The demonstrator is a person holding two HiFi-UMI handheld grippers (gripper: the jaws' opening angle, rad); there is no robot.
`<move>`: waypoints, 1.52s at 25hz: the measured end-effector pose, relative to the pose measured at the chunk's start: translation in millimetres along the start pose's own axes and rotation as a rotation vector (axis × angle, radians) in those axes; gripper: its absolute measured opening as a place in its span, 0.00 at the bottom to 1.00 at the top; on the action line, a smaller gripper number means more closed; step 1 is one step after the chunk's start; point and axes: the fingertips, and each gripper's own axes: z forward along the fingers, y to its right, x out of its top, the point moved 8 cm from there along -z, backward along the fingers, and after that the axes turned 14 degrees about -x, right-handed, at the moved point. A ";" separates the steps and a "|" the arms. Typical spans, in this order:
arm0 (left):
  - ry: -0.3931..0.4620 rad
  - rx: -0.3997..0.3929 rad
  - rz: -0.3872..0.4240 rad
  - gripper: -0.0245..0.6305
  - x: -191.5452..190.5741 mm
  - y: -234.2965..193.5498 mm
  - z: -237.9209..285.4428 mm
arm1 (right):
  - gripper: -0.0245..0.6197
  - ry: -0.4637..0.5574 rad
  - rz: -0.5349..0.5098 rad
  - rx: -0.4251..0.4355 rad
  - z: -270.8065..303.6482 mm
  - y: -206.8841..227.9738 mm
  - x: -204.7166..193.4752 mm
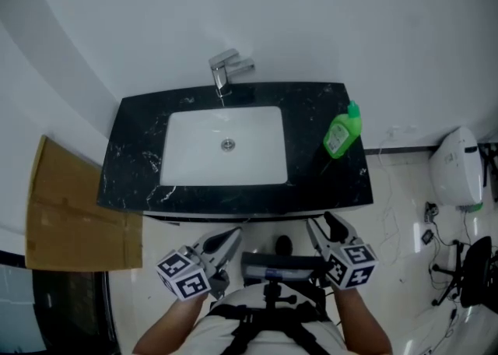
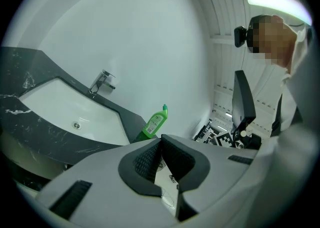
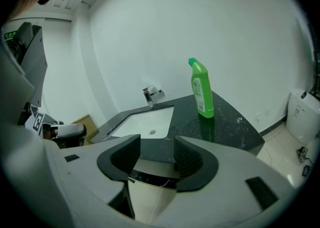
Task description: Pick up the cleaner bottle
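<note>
Two grippers hover near a black counter (image 1: 311, 188), a green bottle (image 1: 341, 134) upright at its far right.
Left gripper (image 1: 233, 234) closed and empty; right gripper (image 1: 320, 223) wide, holding nothing.

Right gripper (image 3: 156, 144) is seen in front of the sink (image 3: 145, 122), jaws held apart, nothing gripped between them. Green cleaner bottle (image 3: 201, 92) is stood upright on the black counter (image 3: 230, 127), right of the sink. Faucet (image 3: 151, 94) is mounted behind the sink. Cardboard (image 3: 85, 121) is propped left of the sink.
</note>
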 end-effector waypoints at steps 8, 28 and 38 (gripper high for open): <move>0.003 0.025 0.004 0.04 17.9 -17.8 60.3 | 0.37 -0.012 -0.015 0.032 34.9 40.3 39.0; 0.002 0.040 0.020 0.04 44.8 -36.9 101.5 | 0.37 -0.005 -0.043 0.037 70.2 70.3 69.4; -0.025 -0.024 0.034 0.04 64.7 -52.9 91.1 | 0.37 0.045 -0.020 -0.058 73.2 63.4 75.1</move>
